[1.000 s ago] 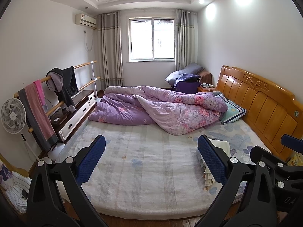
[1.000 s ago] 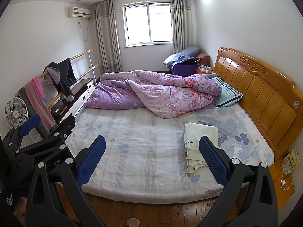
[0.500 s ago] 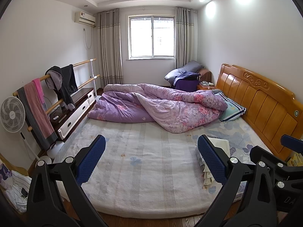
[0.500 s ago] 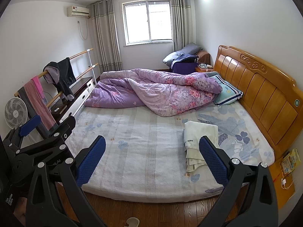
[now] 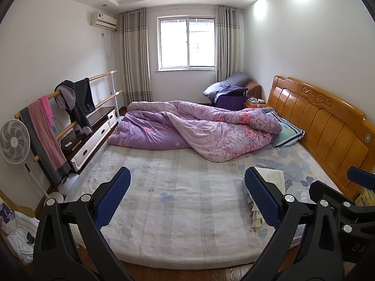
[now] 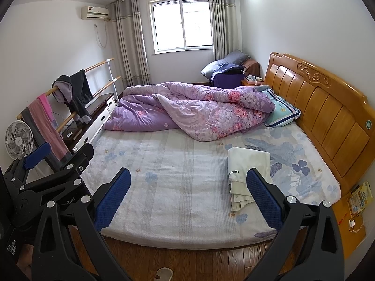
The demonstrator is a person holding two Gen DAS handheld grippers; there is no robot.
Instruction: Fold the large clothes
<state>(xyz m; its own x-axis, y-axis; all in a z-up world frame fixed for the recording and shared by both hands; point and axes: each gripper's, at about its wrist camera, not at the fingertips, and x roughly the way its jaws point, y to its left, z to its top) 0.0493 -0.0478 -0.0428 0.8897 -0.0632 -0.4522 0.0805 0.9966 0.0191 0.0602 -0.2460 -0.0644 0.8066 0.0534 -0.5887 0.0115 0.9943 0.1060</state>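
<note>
While both grippers, left [image 5: 186,197] and right [image 6: 188,197], are held spread and empty off the bed [image 6: 178,187] edge, folded cream clothes [image 6: 246,166] are seen near the headboard [image 6: 328,107].

Cream folded garment [image 6: 247,166] lies flat on the bed's right side

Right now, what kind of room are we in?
A home bedroom, most likely: a bed with a wooden headboard, a rumpled purple quilt and pillow, and clothes over a wall rail.
</note>
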